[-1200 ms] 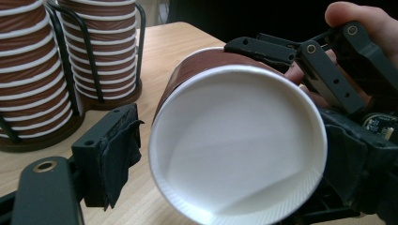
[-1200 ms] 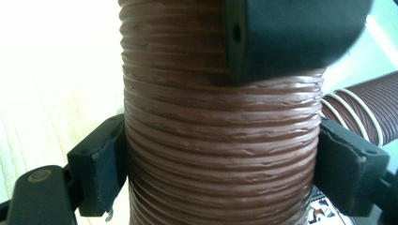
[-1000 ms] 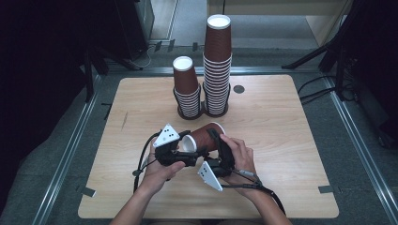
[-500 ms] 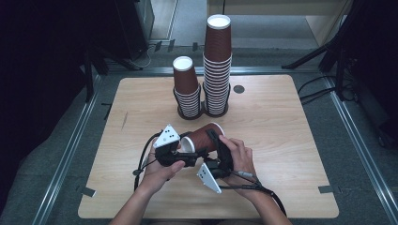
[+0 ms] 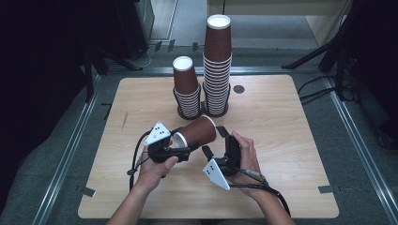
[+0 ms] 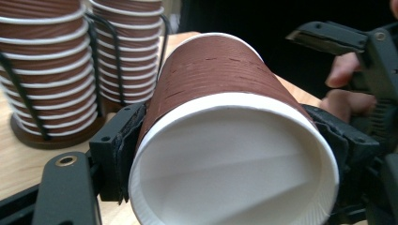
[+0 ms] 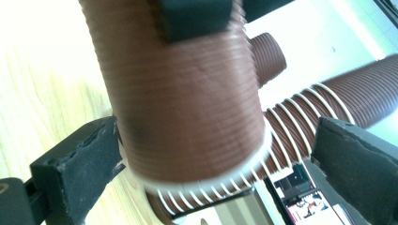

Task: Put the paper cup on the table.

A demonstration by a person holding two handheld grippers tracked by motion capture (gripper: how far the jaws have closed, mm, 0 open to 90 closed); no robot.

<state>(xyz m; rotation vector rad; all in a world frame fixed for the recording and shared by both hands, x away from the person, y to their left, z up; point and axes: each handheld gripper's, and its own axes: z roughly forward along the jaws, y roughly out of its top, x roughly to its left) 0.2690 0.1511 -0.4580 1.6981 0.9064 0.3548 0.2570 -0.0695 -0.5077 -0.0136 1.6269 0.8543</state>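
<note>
A brown paper cup (image 5: 197, 132) lies on its side above the table, one white end towards my left gripper (image 5: 182, 141). In the left gripper view that gripper (image 6: 225, 154) is shut on the cup (image 6: 211, 70), with a black pad pressed on each side. My right gripper (image 5: 213, 141) sits at the cup's other end. In the right gripper view its jaws have just been opening and now stand wide around the cup (image 7: 183, 103), the right pad (image 7: 356, 159) well clear of it.
Two stacks of upside-down brown cups stand in black wire holders at the back middle: a short stack (image 5: 187, 91) and a tall stack (image 5: 218, 65). A small black disc (image 5: 239, 88) lies right of them. The wooden table (image 5: 291, 140) has metal rails along its sides.
The right gripper's jaws have spread away from the cup. The left gripper's jaws have closed in on the cup. Both hands have stayed where they were.
</note>
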